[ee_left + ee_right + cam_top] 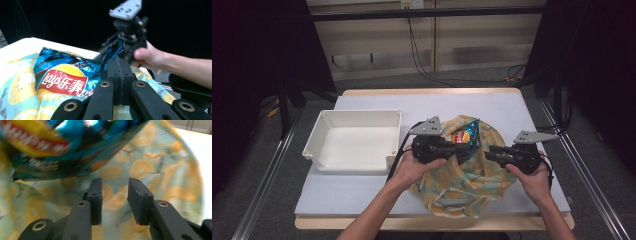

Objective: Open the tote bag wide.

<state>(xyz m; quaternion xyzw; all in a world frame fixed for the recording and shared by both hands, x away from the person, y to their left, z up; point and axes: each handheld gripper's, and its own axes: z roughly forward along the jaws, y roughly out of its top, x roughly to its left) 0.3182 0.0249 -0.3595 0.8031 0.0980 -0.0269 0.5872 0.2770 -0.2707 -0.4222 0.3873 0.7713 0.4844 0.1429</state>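
Right now the blue chip bag (465,136) sits in the folds of the orange-print cloth (462,182) on the table (362,187). Left tongs (119,75) are clenched on the bag's edge; right tongs (114,197) hang released over the cloth. White tray (354,142) stands well left.

On one desk (362,197): one white tray (354,140), one blue bag of Lay's crisps (467,136), and one lemon-print cloth bag (462,187). Two hand-held grippers, the left gripper (476,148) and the right gripper (487,154), complete the count.
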